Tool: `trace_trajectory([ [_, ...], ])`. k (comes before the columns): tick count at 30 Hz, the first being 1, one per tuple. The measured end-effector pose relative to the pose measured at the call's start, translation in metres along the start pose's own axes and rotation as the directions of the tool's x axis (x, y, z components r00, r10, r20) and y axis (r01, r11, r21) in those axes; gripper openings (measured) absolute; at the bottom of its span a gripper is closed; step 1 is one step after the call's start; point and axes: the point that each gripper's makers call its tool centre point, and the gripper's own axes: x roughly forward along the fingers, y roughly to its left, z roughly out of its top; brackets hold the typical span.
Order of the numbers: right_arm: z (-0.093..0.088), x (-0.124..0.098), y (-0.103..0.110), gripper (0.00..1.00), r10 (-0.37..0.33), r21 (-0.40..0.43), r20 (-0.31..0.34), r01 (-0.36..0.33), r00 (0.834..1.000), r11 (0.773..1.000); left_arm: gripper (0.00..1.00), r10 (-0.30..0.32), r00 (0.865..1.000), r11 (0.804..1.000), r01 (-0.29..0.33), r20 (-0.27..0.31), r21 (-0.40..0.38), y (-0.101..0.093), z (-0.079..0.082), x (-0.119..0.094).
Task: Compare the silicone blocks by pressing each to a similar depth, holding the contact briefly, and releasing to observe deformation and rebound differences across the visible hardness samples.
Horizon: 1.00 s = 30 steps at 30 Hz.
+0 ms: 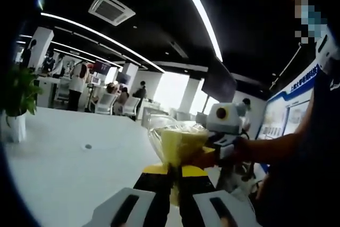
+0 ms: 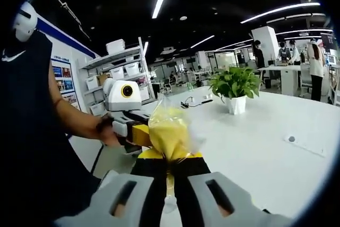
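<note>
A: What's nearest in the left gripper view?

B: The left gripper (image 1: 174, 184) itself, its two jaws pressed together on the lower edge of a clear bag (image 1: 178, 144) with something yellow inside. The bag stands up above the jaws, held in the air over the near edge of the white table (image 1: 58, 174).

A: Is that one of the silicone blocks?

B: I cannot tell; the plastic is crinkled and the yellow shape is blurred.

A: And the other claw?

B: In the left gripper view the right gripper (image 1: 215, 150) comes in from the right, touching the bag's far side, a person's hand (image 1: 241, 150) behind it. In the right gripper view its jaws (image 2: 170, 171) are clenched on the bag (image 2: 169, 131) from below, and the left gripper (image 2: 127, 123) meets the bag from the left, a hand (image 2: 106, 128) wrapped round it. So both grip the same bag, facing each other.

A: Further out?

B: A potted plant (image 2: 234, 86) in a white pot stands well back on the table, with a small round mark (image 2: 290, 138) on the surface to its right. The same plant (image 1: 18, 102) sits at the table's left edge in the left gripper view. Shelves with white boxes (image 2: 114, 59) line the wall behind, and people stand at desks (image 2: 287, 73) far off under long ceiling lights (image 1: 199, 11).
</note>
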Motion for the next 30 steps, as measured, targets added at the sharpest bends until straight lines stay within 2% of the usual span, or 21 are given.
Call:
trace_trajectory([
  [1, 0.0, 0.001, 0.0, 0.01, 0.0, -0.046, 0.003, 0.001, 1.0, 0.999, 0.02, 0.003, 1.0, 1.0, -0.003, 0.0, 0.0, 0.001, 0.0, 0.0],
  [6, -0.002, -0.001, 0.003, 0.03, 0.009, 0.042, -0.009, -0.009, 1.0, 0.999, 0.02, 0.001, 1.0, 1.0, -0.001, 0.012, -0.024, -0.002, -0.001, -0.002],
  [12, -0.006, -0.001, 0.003, 0.05, 0.013, 0.086, 0.002, -0.013, 1.0, 0.996, 0.02, 0.0, 1.0, 0.999, 0.0, 0.007, -0.036, -0.003, -0.004, -0.003],
  [15, -0.008, 0.001, 0.0, 0.02, -0.018, 0.154, -0.003, 0.019, 1.0, 0.988, 0.02, 0.016, 1.0, 0.999, -0.016, 0.004, -0.04, 0.0, -0.005, -0.003],
  [17, -0.004, 0.002, 0.003, 0.0, -0.024, 0.049, 0.007, 0.024, 1.0, 0.999, 0.02, 0.009, 1.0, 0.999, -0.009, 0.011, -0.053, 0.001, -0.003, -0.005],
  [19, -0.002, 0.002, 0.004, 0.0, 0.003, 0.077, 0.015, -0.005, 1.0, 0.997, 0.02, -0.001, 1.0, 0.999, 0.002, 0.014, -0.053, -0.001, 0.0, -0.006],
  [20, -0.002, 0.002, 0.005, 0.01, 0.022, 0.138, 0.018, -0.024, 1.0, 0.99, 0.02, -0.004, 1.0, 0.999, 0.005, 0.012, -0.054, -0.001, 0.0, -0.006],
  [21, -0.003, 0.002, 0.002, 0.03, 0.021, 0.147, 0.008, -0.022, 1.0, 0.989, 0.02, -0.002, 1.0, 0.999, 0.003, 0.007, -0.053, 0.0, -0.001, -0.005],
  [22, 0.0, 0.003, 0.0, 0.04, 0.006, 0.047, 0.029, -0.007, 1.0, 0.999, 0.02, 0.003, 1.0, 0.999, -0.002, 0.013, -0.053, 0.001, -0.001, -0.005],
  [23, 0.002, 0.004, -0.002, 0.07, -0.018, -0.002, 0.042, 0.018, 0.999, 1.0, 0.02, 0.005, 1.0, 0.998, -0.003, 0.026, -0.068, 0.003, 0.002, -0.005],
  [24, 0.007, 0.003, -0.007, 0.22, -0.06, -0.034, 0.066, 0.062, 0.996, 0.997, 0.02, 0.003, 0.999, 0.996, 0.0, 0.036, -0.092, 0.004, 0.004, -0.005],
  [26, 0.006, 0.007, -0.014, 0.69, -0.108, -0.02, 0.062, 0.109, 0.992, 0.994, 0.02, 0.009, 0.994, 0.987, 0.008, 0.106, -0.159, 0.007, 0.017, -0.005],
  [27, 0.007, 0.007, -0.02, 0.91, -0.136, -0.019, 0.07, 0.138, 0.988, 0.99, 0.02, 0.011, 0.994, 0.987, 0.007, 0.11, -0.164, 0.008, 0.018, -0.006],
  [28, 0.007, 0.005, -0.023, 0.97, -0.153, -0.045, 0.073, 0.157, 0.985, 0.987, 0.02, 0.014, 0.994, 0.987, 0.004, 0.109, -0.16, 0.011, 0.021, -0.006],
  [29, 0.003, -0.001, -0.028, 0.97, -0.186, -0.082, 0.057, 0.191, 0.981, 0.978, 0.02, 0.016, 0.994, 0.987, 0.001, 0.104, -0.159, 0.013, 0.022, -0.006],
  [30, 0.006, -0.003, -0.03, 0.97, -0.206, -0.104, 0.079, 0.214, 0.975, 0.971, 0.03, 0.021, 0.995, 0.987, -0.004, 0.099, -0.162, 0.015, 0.022, -0.005],
])
